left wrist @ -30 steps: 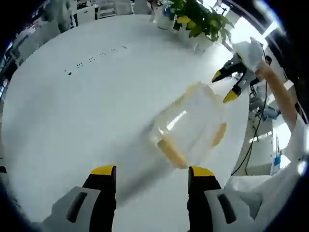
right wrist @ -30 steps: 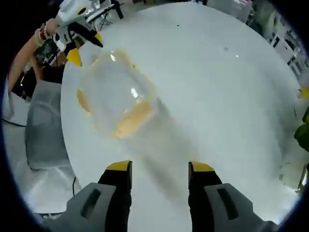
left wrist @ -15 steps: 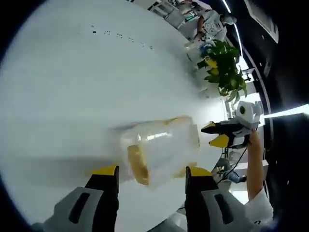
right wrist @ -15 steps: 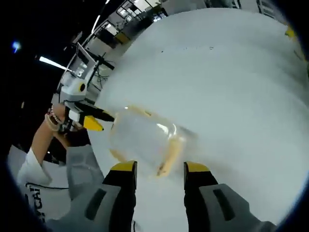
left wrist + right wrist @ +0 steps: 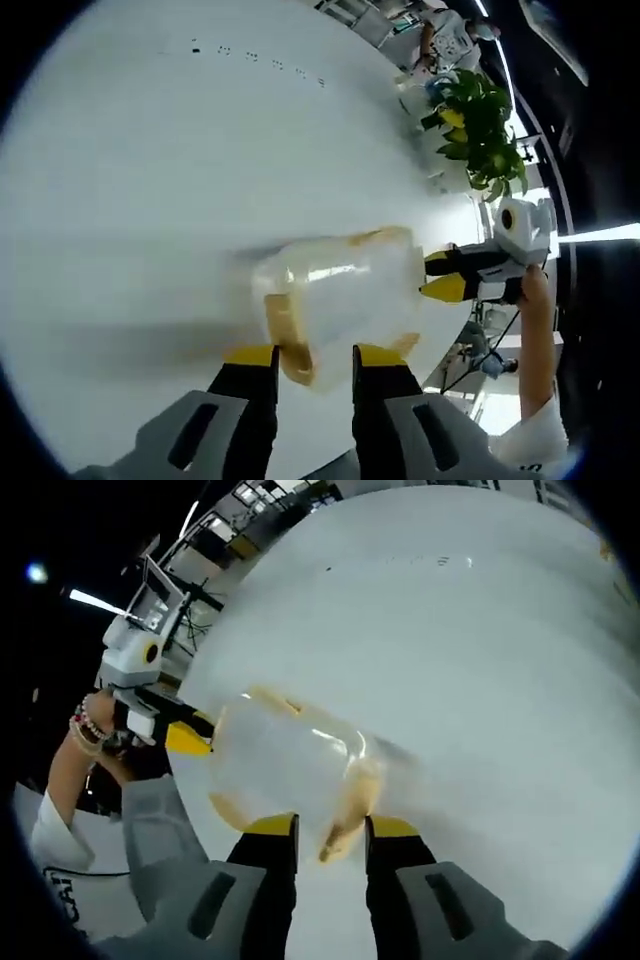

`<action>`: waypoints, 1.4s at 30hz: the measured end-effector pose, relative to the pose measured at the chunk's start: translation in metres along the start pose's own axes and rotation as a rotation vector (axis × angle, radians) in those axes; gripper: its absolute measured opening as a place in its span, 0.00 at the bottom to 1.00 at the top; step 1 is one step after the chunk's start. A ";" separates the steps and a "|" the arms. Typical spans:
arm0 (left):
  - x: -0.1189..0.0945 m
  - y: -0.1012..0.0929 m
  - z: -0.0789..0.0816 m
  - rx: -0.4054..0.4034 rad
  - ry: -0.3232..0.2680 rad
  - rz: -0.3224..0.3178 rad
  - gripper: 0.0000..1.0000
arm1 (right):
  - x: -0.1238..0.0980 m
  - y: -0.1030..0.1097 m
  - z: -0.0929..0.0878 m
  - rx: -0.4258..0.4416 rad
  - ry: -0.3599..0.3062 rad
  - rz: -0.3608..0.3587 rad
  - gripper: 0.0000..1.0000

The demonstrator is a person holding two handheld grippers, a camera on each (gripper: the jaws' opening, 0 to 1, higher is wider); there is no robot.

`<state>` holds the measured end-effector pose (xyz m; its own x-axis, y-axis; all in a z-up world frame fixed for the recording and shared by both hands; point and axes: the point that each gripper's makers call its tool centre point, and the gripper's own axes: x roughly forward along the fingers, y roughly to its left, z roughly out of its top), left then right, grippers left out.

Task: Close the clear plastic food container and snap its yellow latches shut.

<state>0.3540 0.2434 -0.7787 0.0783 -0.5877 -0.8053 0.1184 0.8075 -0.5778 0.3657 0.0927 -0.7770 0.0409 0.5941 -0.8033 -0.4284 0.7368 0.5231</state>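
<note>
Two grippers work the container [image 5: 340, 300] from opposite ends. The left gripper [image 5: 312, 352] has its fingers drawn close around the near yellow latch [image 5: 285, 335], seemingly pinching it, though blur hides whether they touch. The right gripper [image 5: 330, 828] likewise narrows its fingers on the latch [image 5: 348, 815] at its own end, with the same doubt. In the left gripper view the right gripper's yellow tips sit at the container's far right end. The container rests on the white tabletop [image 5: 150, 180], near its edge; a plant [image 5: 480, 115] stands far right. The latching step looks in hand. Next, each latch likely needs a firm squeeze until it snaps.
</note>
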 end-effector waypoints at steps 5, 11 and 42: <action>0.004 0.003 0.000 -0.009 0.015 0.030 0.19 | 0.000 0.000 0.001 -0.006 0.008 -0.003 0.21; 0.004 0.005 0.000 -0.035 0.019 0.021 0.17 | 0.001 -0.001 0.001 0.011 0.001 0.005 0.20; 0.001 -0.004 -0.006 -0.030 0.033 0.009 0.13 | 0.008 0.000 -0.003 0.149 -0.025 0.130 0.16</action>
<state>0.3477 0.2399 -0.7783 0.0462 -0.5789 -0.8141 0.0881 0.8141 -0.5740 0.3637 0.0962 -0.7844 0.0171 0.6941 -0.7197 -0.2935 0.6916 0.6600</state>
